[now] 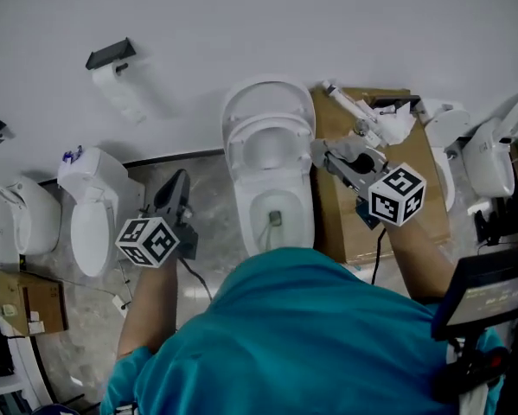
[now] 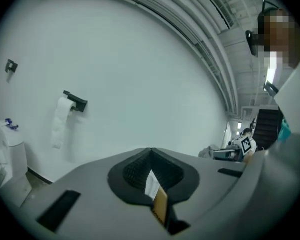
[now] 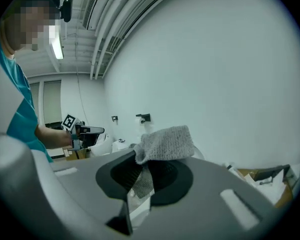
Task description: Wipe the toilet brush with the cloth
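I stand in a washroom with a white wall and a marbled floor. A person in a teal shirt [image 1: 284, 335] holds a tool in each hand, both raised in front of the body. The left gripper [image 1: 177, 180] has its jaws pressed together with nothing between them, and it points toward the wall, to the left of the toilet [image 1: 267, 158]. The right gripper [image 1: 332, 158] is clamped on the grey cloth [image 3: 165, 143]. The cloth is pinched at its lower part, and the rest of it folds over the top of the jaws.

This gripper with the cloth is just beside the right edge of the toilet, over a cardboard box [image 1: 414, 223]. On this box, beyond the cloth, lies a white long thing [image 1: 355, 106] that looks like the toilet brush, but I cannot tell for sure. The cloth is near it; whether they touch, I cannot tell. The toilet lid is up. On the wall at the left hangs a toilet paper roll [image 1: 118, 89]
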Demonstrator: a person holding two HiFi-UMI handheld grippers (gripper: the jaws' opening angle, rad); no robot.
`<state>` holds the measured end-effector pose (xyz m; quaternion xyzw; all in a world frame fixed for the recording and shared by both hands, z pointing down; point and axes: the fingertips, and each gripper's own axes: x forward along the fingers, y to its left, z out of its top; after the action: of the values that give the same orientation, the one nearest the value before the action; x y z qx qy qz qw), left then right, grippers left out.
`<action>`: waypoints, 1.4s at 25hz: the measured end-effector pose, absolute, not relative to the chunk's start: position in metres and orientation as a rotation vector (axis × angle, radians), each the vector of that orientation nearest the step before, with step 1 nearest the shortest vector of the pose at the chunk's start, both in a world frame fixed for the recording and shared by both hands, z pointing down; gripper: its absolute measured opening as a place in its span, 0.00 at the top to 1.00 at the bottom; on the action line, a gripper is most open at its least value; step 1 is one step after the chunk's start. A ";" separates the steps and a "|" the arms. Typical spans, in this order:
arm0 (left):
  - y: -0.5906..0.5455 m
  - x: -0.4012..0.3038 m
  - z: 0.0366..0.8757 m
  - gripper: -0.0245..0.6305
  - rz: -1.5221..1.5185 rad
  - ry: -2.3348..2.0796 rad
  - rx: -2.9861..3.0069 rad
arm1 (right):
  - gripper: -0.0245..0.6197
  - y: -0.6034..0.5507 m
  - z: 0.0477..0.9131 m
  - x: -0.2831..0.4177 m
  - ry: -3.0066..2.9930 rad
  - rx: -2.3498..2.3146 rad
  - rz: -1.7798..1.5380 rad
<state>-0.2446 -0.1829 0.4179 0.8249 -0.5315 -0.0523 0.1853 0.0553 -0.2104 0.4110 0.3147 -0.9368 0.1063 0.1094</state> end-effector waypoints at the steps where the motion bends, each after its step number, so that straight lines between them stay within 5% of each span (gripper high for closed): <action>1: -0.180 -0.247 0.408 0.95 -0.170 -1.491 2.328 | 0.90 -0.212 0.402 0.053 -2.766 0.923 0.303; 35: -0.158 -0.214 0.369 0.95 -0.145 -1.290 2.409 | 0.91 -0.218 0.353 0.048 -2.826 0.974 0.263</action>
<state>-0.2143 -0.1577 0.3685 0.8624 -0.4617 -0.0518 0.2010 0.0480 -0.2178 0.3531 0.3239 -0.9394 0.0875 0.0706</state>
